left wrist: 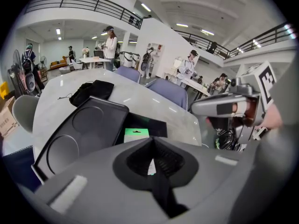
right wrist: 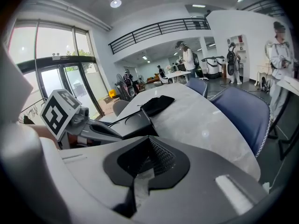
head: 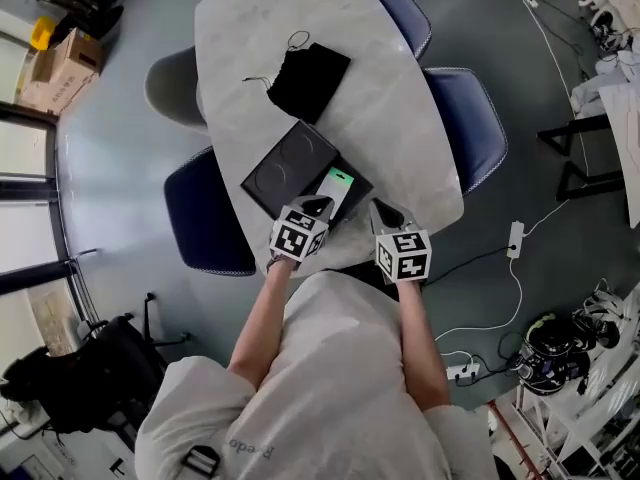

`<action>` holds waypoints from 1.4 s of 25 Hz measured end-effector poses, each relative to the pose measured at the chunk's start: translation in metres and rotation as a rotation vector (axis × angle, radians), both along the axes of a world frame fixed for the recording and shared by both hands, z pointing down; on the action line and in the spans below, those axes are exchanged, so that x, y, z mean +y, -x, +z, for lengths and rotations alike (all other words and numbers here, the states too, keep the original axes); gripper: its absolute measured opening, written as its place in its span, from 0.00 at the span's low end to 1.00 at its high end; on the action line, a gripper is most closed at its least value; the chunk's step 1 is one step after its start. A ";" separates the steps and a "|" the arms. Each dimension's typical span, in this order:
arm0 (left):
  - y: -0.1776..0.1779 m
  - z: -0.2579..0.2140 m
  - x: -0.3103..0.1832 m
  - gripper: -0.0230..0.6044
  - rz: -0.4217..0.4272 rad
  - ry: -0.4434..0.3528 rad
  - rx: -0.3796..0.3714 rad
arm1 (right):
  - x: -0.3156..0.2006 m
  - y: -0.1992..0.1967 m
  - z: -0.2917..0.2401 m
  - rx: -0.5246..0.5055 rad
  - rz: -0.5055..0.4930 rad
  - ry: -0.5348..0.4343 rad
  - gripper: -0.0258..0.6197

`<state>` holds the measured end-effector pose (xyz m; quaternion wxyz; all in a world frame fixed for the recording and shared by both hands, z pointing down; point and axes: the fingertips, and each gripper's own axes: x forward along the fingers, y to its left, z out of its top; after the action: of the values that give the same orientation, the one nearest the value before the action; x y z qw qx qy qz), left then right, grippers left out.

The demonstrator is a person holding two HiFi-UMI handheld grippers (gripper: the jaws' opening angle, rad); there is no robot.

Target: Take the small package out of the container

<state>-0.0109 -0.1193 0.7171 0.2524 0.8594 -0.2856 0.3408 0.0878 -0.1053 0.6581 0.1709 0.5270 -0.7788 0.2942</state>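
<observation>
small package: the flat green-and-white small package (head: 339, 181) is lying in the open black flat container (head: 285, 168)
left gripper: the left gripper (head: 316, 206) is hovering at the package's near end, jaws pressing together, empty
right gripper: the right gripper (head: 385, 211) is hanging just right of the container, jaws closed, empty
surface: the white marble-look oval table (head: 390, 98) is carrying a black cloth pouch (head: 309, 80) farther off
room: blue padded chairs (head: 470, 118) are ringing the table

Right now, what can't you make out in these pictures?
- Small package: left gripper view, near end hidden behind the left gripper; its print too small in the head view.
- Container floor: head view, near end covered by the left gripper.
- Package in the right gripper view: blocked by the raised lid.
- Black pouch: contents hidden by its fabric.
</observation>
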 end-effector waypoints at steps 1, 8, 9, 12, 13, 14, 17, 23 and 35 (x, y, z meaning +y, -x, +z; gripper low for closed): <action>-0.001 0.002 0.000 0.12 0.012 0.004 0.000 | -0.001 -0.001 0.002 0.002 0.001 0.005 0.04; -0.010 0.015 -0.002 0.12 0.032 0.023 -0.009 | -0.005 -0.004 0.000 0.035 -0.012 0.011 0.04; -0.011 0.016 -0.002 0.12 0.028 0.025 -0.010 | -0.005 -0.005 0.000 0.036 -0.015 0.008 0.04; -0.012 0.019 -0.002 0.12 0.003 0.021 -0.016 | -0.006 -0.012 0.002 0.038 -0.016 0.012 0.04; -0.012 0.021 -0.003 0.12 -0.009 0.022 -0.016 | -0.007 -0.014 0.005 0.039 -0.023 0.016 0.04; -0.011 0.023 -0.003 0.12 -0.020 0.027 -0.015 | -0.007 -0.013 0.007 0.040 -0.033 0.022 0.04; -0.006 0.027 -0.003 0.12 -0.046 0.040 -0.020 | -0.011 -0.007 0.014 0.041 -0.078 0.041 0.04; 0.002 0.030 -0.006 0.12 -0.096 0.041 -0.040 | -0.016 0.019 0.019 -0.005 -0.210 0.080 0.04; -0.005 0.042 -0.007 0.22 -0.143 0.064 -0.092 | -0.025 0.032 0.033 -0.008 -0.384 0.141 0.04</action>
<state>-0.0057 -0.1265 0.7589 0.2899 0.8118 -0.3466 0.3699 0.0553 -0.1300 0.6908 0.2570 0.3543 -0.8433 0.3120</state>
